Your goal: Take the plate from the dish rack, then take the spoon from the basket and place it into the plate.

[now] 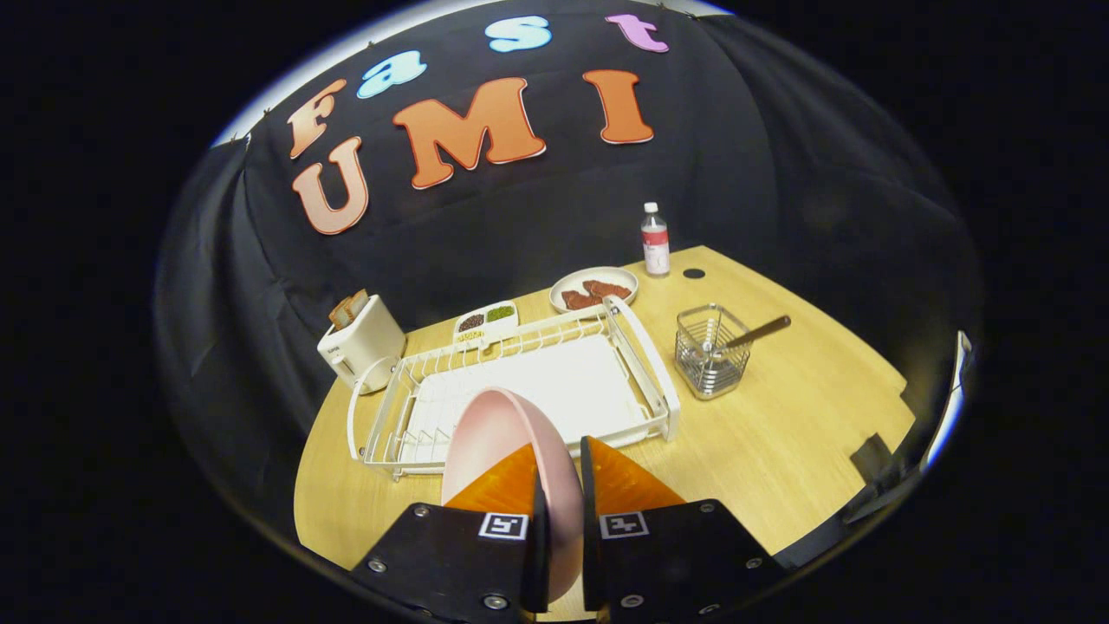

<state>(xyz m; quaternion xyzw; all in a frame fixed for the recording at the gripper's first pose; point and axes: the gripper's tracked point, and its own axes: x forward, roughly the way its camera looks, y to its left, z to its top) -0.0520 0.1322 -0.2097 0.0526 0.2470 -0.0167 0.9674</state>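
A pink plate [498,429] stands on edge between my fingers, and my gripper [559,468] is shut on its rim, holding it up above the near end of the white dish rack [645,368]. The rack lies just beyond the fingers with an empty white tray inside. Off to the right of the rack stands a wire basket [710,351] on the wooden table [780,442]. A spoon [755,333] with a dark handle leans out of the basket toward the right.
Behind the rack sit a white toaster [359,347] holding bread, a small two-part dish [485,319], a plate of reddish food [593,290], a bottle [655,240] and a dark round spot [694,273]. Bare tabletop lies right of the rack and ahead of the basket.
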